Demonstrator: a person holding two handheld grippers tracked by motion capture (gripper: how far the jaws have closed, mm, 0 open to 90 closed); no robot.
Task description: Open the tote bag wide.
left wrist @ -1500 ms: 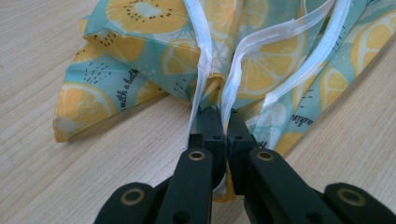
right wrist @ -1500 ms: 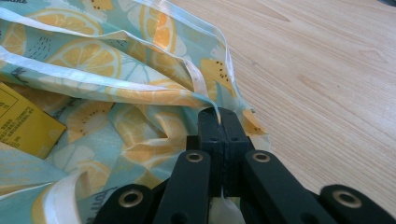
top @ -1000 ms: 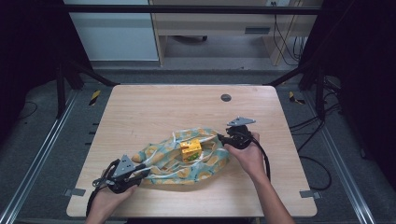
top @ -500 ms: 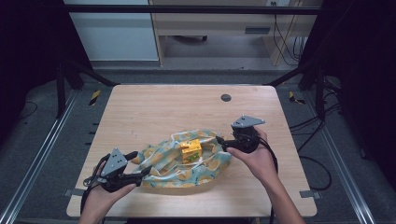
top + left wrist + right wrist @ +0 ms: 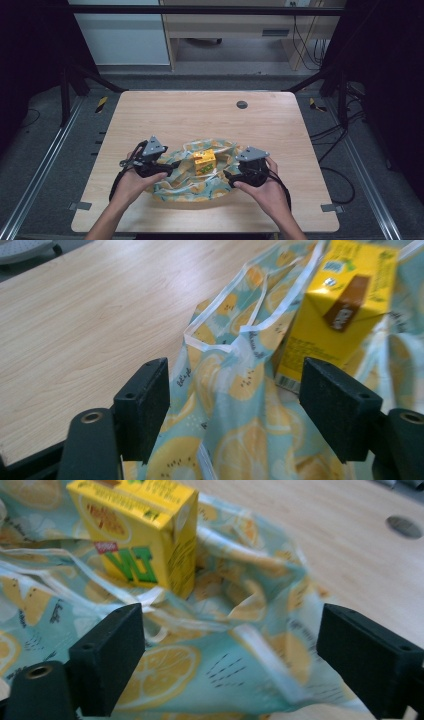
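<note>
A yellow drink carton (image 5: 205,161) stands on a teal cloth bag printed with lemon slices (image 5: 192,187) at the near middle of the table. My left gripper (image 5: 172,165) hovers over the bag's left part, pointing right at the carton. Its jaws have just opened and eased in a little; they stand open above the bag (image 5: 235,405), with the carton (image 5: 340,305) just beyond. My right gripper (image 5: 227,175) faces it from the bag's right side. Its jaws have just been opening and stand wide over the bag (image 5: 200,670), pads pressing nothing, the carton (image 5: 140,535) ahead.
The wooden table (image 5: 200,115) has a round dark cable hole (image 5: 242,104) at the far middle, also seen as a dark disc (image 5: 404,526). Black frame posts flank the table, and cables trail on the floor at the right.
The left gripper moved from the bag's near-left end up and right toward the carton. The right gripper came nearer the person. Both jaws opened, and the bag lies more bunched.
</note>
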